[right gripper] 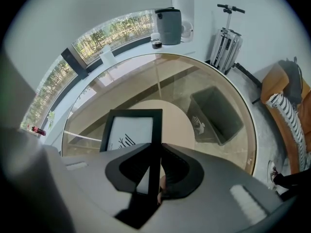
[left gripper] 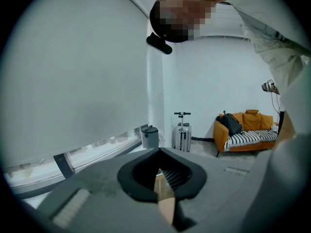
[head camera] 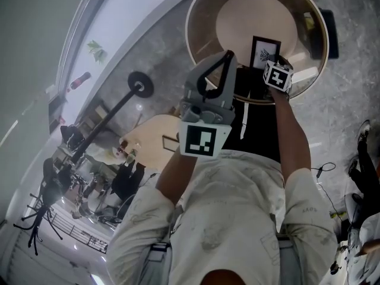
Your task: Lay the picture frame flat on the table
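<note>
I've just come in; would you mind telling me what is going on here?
A person is working with two handheld grippers at a round glass table. The right claw is clamped on the side edge of a black picture frame and holds it over that table. The frame does not look laid flat yet. The left claw is shut with nothing visibly in it, raised away from the table and pointing out into the room.

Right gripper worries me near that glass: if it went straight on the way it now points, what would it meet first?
The picture frame in the right gripper's fingers would probably strike the glass tabletop first; remaining gap unclear.
</note>
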Demonstrator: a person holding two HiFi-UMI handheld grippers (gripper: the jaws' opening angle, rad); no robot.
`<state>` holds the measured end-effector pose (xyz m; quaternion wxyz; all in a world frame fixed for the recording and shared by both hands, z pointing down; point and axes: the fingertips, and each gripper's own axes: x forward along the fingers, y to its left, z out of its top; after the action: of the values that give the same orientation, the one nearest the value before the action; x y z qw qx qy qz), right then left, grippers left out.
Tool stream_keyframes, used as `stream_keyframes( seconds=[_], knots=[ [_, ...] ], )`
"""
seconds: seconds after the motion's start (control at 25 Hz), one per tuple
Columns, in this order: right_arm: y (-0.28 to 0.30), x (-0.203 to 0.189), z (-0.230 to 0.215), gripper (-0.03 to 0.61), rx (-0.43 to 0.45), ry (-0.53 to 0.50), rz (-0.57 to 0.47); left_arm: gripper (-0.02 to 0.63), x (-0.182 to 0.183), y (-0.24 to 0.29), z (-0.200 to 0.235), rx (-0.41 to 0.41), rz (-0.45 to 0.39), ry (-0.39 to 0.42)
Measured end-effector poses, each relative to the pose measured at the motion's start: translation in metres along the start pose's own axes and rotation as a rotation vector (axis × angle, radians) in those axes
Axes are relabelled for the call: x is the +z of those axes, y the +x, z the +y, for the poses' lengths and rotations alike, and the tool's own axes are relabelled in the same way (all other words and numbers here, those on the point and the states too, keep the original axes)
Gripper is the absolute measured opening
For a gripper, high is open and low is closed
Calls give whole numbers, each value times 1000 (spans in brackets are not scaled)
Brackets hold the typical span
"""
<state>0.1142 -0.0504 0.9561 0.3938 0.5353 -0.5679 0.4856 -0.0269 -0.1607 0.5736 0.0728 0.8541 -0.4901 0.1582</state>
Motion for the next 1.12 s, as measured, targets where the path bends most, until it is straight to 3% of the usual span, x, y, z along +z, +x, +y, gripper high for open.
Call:
stream_keyframes(
  seconds=[0.68, 1.12],
  knots=[
    [-12, -3, -8, 106, -45, 95, 15, 3, 5, -15, 5, 13, -21, 2],
    [-45, 2, -2, 118, -26, 65, -6, 3, 31, -33, 2, 25, -77, 14]
  ],
)
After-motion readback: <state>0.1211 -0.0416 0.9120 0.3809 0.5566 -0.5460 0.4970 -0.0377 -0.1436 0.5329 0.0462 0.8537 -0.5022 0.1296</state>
